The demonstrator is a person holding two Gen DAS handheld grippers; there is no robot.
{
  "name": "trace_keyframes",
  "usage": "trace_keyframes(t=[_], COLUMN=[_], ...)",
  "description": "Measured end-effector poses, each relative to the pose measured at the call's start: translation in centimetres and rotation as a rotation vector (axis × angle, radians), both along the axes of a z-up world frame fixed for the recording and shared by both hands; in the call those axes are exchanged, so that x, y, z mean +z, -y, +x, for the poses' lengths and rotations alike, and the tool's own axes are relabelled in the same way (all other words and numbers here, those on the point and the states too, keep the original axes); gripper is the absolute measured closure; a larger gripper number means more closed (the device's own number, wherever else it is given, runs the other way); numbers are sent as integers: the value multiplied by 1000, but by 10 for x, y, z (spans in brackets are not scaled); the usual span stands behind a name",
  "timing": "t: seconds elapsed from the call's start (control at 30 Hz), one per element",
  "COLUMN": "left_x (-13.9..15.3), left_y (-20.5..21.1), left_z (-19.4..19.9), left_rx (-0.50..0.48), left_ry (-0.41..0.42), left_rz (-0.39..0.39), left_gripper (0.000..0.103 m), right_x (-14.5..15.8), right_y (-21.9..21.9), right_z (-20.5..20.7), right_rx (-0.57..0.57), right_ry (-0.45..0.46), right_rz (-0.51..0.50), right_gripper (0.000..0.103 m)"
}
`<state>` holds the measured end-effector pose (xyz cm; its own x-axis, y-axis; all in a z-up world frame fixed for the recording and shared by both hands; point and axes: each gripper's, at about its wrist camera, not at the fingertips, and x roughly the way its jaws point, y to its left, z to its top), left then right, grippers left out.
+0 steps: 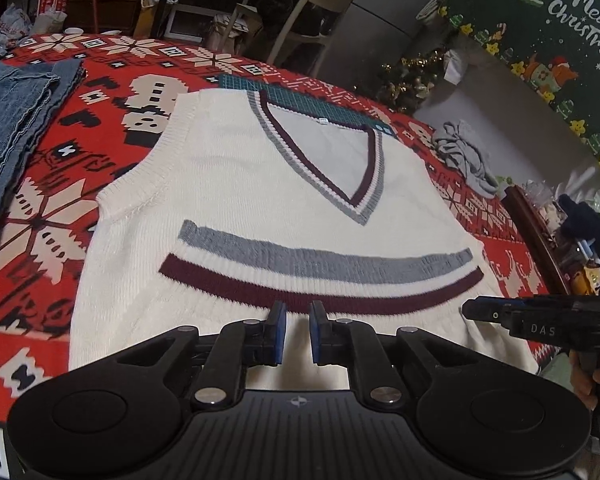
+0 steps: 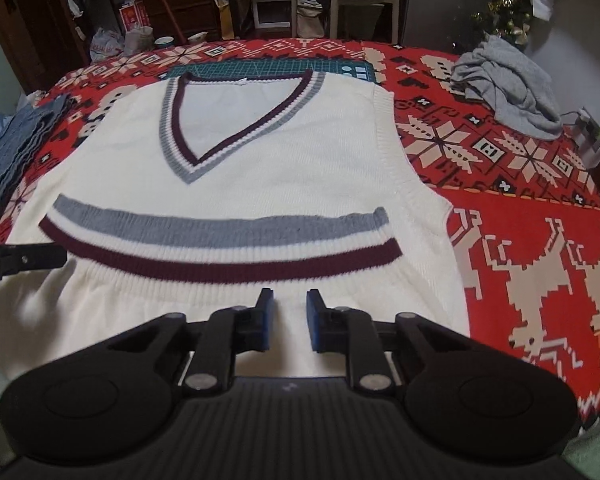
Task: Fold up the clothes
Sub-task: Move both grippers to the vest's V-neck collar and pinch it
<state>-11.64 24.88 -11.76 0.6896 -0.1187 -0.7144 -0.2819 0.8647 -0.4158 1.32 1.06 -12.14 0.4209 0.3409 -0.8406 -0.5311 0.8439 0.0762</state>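
Observation:
A cream knit vest (image 1: 240,184) (image 2: 280,152) with a grey and maroon V-neck and two chest stripes lies flat, front up, neck pointing away from me. My left gripper (image 1: 298,320) sits at the near hem, left of the middle, jaws narrowed onto the white ribbing between its blue pads. My right gripper (image 2: 290,308) is at the hem further right, likewise closed on the ribbed edge. Each gripper shows in the other view: the right gripper (image 1: 472,310) at the vest's right edge, the left gripper (image 2: 56,258) at its left edge. The hem itself is hidden under the gripper bodies.
The vest lies on a red patterned tablecloth (image 1: 60,200) (image 2: 520,240). Folded blue jeans (image 1: 12,120) (image 2: 12,148) lie at the left, and a crumpled grey garment (image 1: 464,156) (image 2: 508,88) at the far right. A green cutting mat (image 2: 268,68) peeks out beyond the collar. Chairs and shelves stand behind.

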Motion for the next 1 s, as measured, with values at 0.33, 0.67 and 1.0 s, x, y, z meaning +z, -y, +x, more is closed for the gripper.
trace_keyframes(t=[0.33, 0.67, 1.0], left_x=[-2, 31, 23], left_y=[-24, -47, -113], left_z=[24, 80, 163], left_rx=[-18, -136, -164], left_ry=[-15, 39, 26], left_rz=[-7, 122, 198], left_gripper=[95, 51, 61], right_x=[-10, 30, 20], right_y=[-4, -13, -30], right_z=[52, 107, 209], right_rx=[25, 119, 252], right_ry=[-13, 66, 121], right_rz=[54, 95, 78], right_gripper=[88, 26, 44])
